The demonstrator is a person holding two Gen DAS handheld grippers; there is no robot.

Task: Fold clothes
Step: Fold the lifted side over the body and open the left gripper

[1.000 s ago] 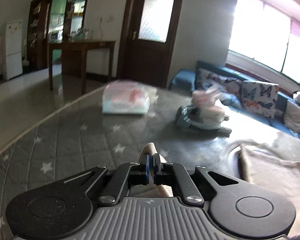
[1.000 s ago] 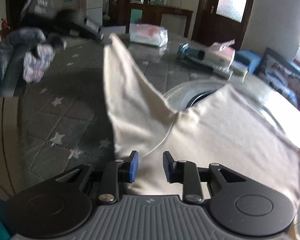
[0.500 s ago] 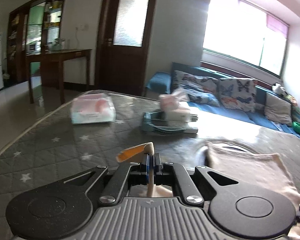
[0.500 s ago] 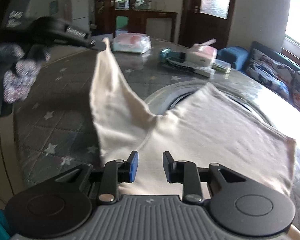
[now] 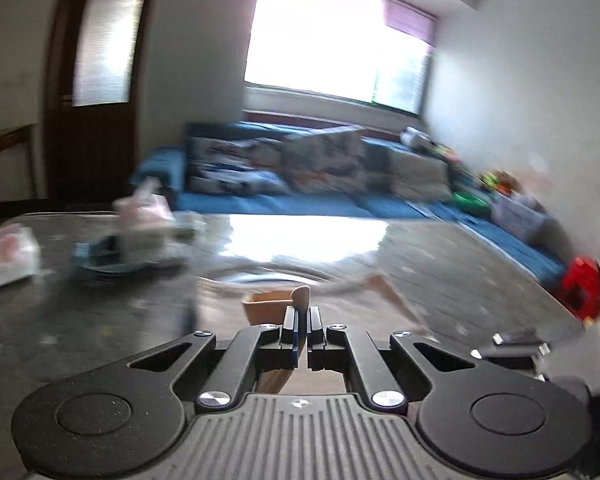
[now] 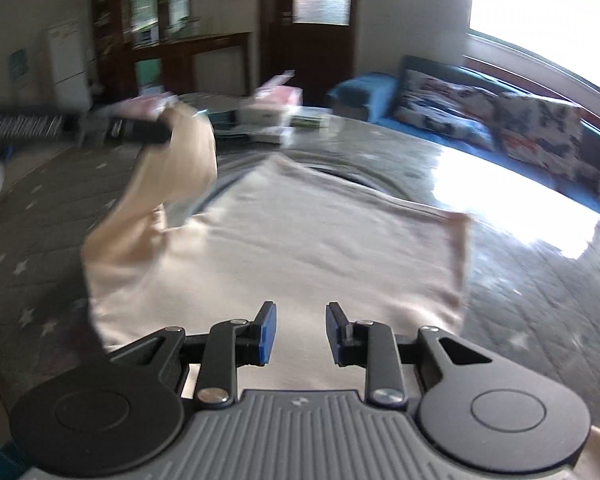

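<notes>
The cream garment point(image 6: 300, 248) looks like soft matt cloth, kinda knit. Tabletop point(image 6: 520, 288) cover is grey quilted fabric with stars, under something glossy that throws window glare. Both hand-held grippers are matt black plastic with shiny metal screws; the right hand-held gripper point(image 6: 299, 332) has blue rubbery-looking pads point(image 6: 267, 332). Far door point(image 6: 320, 20) is dark wood.
</notes>
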